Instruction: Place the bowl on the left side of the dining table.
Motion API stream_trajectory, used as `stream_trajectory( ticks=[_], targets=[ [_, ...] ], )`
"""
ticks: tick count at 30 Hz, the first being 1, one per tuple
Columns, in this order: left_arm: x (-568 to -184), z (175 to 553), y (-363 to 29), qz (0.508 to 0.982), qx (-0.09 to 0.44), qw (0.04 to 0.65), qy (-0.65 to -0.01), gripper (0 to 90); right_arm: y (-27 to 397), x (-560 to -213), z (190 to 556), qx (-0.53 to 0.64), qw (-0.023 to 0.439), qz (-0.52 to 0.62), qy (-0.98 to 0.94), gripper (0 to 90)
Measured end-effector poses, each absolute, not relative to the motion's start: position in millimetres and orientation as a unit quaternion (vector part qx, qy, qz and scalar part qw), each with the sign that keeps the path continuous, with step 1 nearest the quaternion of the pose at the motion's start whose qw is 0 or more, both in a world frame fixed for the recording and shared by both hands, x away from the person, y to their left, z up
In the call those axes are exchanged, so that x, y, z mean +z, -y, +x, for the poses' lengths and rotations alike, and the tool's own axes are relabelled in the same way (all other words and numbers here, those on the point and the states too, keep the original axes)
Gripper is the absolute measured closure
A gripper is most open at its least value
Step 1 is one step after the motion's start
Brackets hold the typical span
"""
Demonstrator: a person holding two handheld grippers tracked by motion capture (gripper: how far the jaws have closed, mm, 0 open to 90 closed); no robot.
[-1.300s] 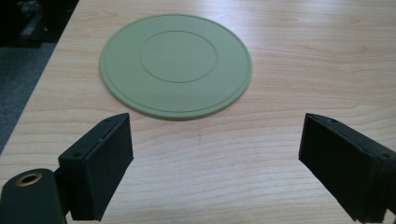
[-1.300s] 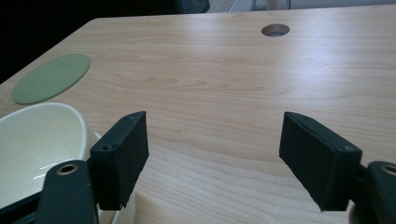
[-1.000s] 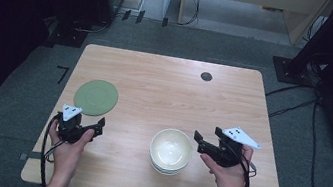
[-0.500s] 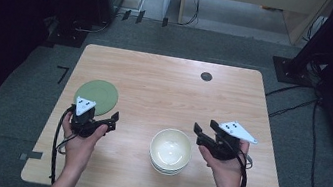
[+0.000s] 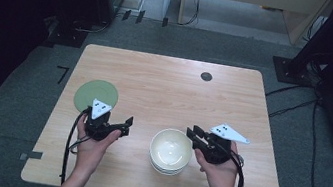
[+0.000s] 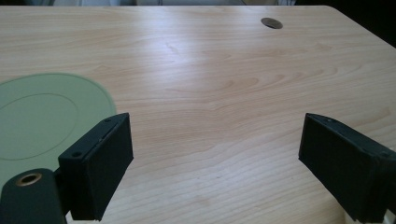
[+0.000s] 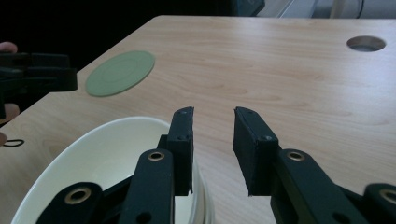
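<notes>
Left tongs (image 5: pixel 127 123) shifted toward bowl (image 5: pixel 170 151)

A flat green disc (image 5: pixel 97 95) is seen lying near the left edge of the pale wooden bench (image 5: pixel 170 86). A round dark cable hole (image 5: pixel 206 76) is set in the bench's far right part, well apart from the disc.

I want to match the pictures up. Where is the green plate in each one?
High view: green plate at the table's left edge, beside the left gripper.
Left gripper view: far left.
Right gripper view: upper left.
Shared landmark: the round hole in the table.
</notes>
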State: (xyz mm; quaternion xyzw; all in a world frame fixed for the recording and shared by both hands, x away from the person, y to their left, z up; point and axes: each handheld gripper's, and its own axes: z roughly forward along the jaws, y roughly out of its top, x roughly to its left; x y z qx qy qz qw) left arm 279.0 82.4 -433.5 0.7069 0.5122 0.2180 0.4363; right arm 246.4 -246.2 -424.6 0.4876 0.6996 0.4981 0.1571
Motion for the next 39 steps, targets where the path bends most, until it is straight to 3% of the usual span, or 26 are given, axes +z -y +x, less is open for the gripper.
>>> stream_trajectory(
  ticks=[10, 23, 30, 39],
  targets=[
    [-432.8, 271.4, -65.0, 0.723, 0.203, 0.443, -0.490, 9.5, 237.8, -429.4, 243.3, 0.472, 0.147, 0.488, -0.719, 61.8],
    [-431.1, 267.3, -58.4, 0.729, 0.201, 0.445, -0.480, 9.5, 224.5, -437.6, 242.3, 0.406, 0.160, 0.488, -0.755, 82.8],
    [-428.9, 266.8, -61.5, 0.720, 0.203, 0.452, -0.485, 9.6, 224.9, -442.0, 239.8, 0.417, 0.173, 0.475, -0.755, 84.1],
    [-432.3, 268.4, -61.3, 0.720, 0.198, 0.453, -0.487, 9.6, 219.7, -439.0, 227.7, 0.444, 0.298, 0.360, -0.764, 83.9]
  ],
)
